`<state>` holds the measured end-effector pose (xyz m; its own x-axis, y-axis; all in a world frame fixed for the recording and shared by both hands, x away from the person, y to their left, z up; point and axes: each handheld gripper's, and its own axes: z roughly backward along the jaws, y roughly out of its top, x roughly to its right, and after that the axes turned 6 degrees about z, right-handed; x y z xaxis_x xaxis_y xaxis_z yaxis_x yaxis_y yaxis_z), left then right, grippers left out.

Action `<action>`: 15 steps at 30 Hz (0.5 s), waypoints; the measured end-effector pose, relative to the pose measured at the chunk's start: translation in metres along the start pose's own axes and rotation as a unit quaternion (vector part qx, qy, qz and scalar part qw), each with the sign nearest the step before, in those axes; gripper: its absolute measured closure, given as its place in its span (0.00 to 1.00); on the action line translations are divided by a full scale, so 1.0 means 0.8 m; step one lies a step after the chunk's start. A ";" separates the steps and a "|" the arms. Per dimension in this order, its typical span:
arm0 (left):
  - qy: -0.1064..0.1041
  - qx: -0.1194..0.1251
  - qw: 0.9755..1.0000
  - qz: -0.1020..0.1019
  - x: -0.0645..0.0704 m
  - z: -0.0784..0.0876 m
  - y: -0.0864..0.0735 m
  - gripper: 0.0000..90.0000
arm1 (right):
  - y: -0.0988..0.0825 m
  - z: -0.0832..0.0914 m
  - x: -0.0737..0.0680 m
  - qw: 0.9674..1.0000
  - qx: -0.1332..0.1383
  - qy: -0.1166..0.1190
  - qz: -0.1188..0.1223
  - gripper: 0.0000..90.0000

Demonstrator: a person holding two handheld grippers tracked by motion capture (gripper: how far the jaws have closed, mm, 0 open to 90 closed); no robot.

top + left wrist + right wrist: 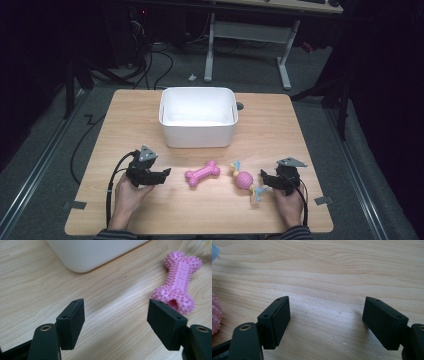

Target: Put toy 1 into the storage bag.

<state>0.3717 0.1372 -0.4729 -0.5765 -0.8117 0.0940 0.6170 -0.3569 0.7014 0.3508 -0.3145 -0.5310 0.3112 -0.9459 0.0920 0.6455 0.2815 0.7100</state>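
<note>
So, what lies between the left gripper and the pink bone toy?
Nothing: in the high view only bare wood separates the left gripper from the pink bone toy.

Cut off in the left gripper view: white bin [95,253] above its lower corner. Clipped at the right gripper view's left edge: pink spiky ball toy [215,315]. Hidden behind one pad: bone toy [178,282] end.

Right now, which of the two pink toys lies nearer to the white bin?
The pink spiky bone, plain pink all over; the other toy, a pink ball with blue and yellow ends, lies farther from the white bin.
</note>
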 end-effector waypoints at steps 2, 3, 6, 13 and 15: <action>0.000 -0.002 1.000 -0.006 0.003 0.001 0.004 0.35 | 0.000 0.000 0.000 1.000 0.000 0.000 0.000 0.25; -0.004 -0.001 1.000 -0.013 0.008 0.002 0.009 0.35 | 0.000 0.000 0.000 1.000 0.000 0.000 0.000 0.25; -0.014 0.000 1.000 -0.024 0.016 0.003 0.019 0.36 | 0.000 0.000 0.000 1.000 0.000 0.001 0.001 0.25; -0.029 -0.012 0.998 -0.060 0.039 0.000 0.045 0.38 | 0.000 0.000 0.000 1.000 -0.001 0.001 0.000 0.25; -0.033 -0.017 0.997 -0.068 0.045 -0.003 0.052 0.38 | 0.000 0.000 0.000 1.000 0.000 0.001 0.000 0.25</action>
<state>0.3777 0.0919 -0.4424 -0.6896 -0.7227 0.0458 0.5471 -0.4785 0.6868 0.3506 -0.3145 -0.5309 0.3124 -0.9455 0.0918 0.6460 0.2823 0.7092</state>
